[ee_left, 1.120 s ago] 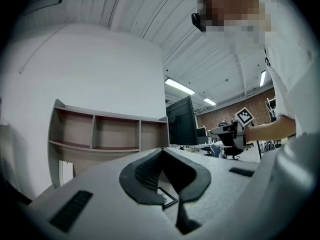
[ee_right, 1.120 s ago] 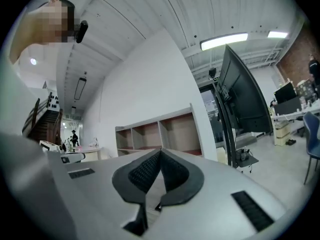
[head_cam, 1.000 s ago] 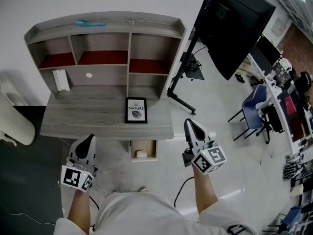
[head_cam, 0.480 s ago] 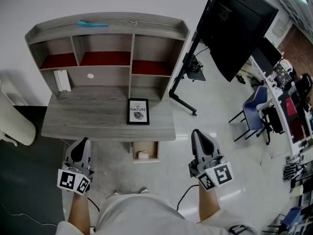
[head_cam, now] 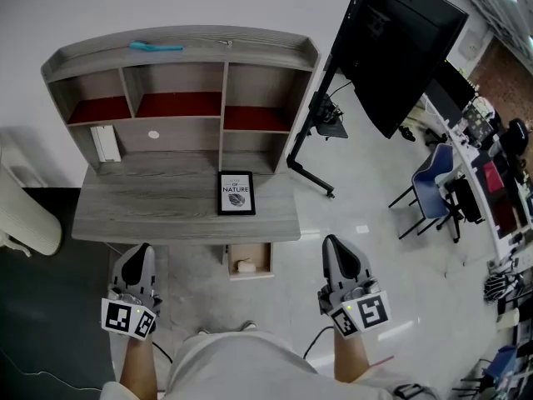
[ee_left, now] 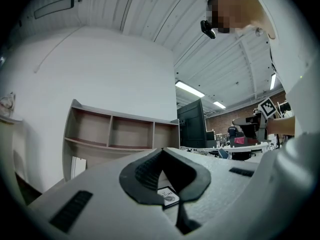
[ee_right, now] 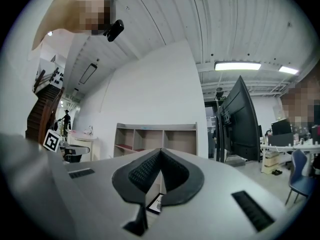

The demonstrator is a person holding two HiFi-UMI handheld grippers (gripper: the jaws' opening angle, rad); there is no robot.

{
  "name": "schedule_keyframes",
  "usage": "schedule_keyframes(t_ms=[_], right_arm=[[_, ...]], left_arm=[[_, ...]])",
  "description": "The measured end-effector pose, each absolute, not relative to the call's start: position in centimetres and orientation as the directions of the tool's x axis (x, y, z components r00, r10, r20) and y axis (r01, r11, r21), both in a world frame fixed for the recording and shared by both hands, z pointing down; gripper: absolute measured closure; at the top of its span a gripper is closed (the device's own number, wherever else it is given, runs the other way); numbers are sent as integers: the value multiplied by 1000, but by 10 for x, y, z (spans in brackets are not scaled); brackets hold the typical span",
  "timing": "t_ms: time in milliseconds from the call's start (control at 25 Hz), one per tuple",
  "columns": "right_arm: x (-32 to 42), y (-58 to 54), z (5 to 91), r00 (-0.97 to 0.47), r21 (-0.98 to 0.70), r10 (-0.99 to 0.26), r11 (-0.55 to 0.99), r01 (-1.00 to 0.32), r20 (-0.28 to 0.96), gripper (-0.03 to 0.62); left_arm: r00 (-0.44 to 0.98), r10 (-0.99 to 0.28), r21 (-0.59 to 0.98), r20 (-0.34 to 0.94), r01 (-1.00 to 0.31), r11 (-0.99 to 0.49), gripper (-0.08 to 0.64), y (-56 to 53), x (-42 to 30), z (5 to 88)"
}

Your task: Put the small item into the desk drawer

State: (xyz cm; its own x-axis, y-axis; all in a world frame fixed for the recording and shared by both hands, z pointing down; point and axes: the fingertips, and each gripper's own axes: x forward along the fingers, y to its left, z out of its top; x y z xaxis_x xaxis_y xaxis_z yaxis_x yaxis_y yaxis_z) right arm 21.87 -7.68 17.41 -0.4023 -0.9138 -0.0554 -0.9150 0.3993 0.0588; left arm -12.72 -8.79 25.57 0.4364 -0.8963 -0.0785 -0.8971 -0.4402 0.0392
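Observation:
The desk drawer [head_cam: 250, 259] stands pulled out under the grey desk [head_cam: 166, 215], with a small white item [head_cam: 244, 266] lying inside it. My left gripper [head_cam: 140, 250] hangs to the left of the drawer, in front of the desk's edge, and holds nothing. My right gripper [head_cam: 333, 242] is to the right of the drawer, over the floor, also with nothing in it. In the left gripper view the left gripper [ee_left: 162, 152] has its pads meeting at the tip, shut. In the right gripper view the right gripper [ee_right: 161, 151] is likewise shut.
A black card printed "NATURE" [head_cam: 236, 192] lies on the desk. The hutch [head_cam: 179, 82] has red-backed shelves, a blue object [head_cam: 155, 47] on top and a white object [head_cam: 104, 142] at lower left. A big black screen on a stand [head_cam: 400, 48] and chairs [head_cam: 433, 198] stand to the right.
Both grippers have drawn back from the desk toward the person, the right one farther. The drawer and the item in it have not moved.

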Motion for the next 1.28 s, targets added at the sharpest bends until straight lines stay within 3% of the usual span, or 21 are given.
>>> schedule_keyframes(t_ms=[480, 1280], right_arm=[[186, -72, 171, -407, 58, -909, 404, -913, -87, 594], [122, -58, 190, -360, 79, -933, 357, -931, -28, 595]], left_arm=[[457, -885, 28, -89, -887, -461, 554, -77, -144, 254], [485, -870, 42, -86, -871, -489, 554, -59, -201, 267]])
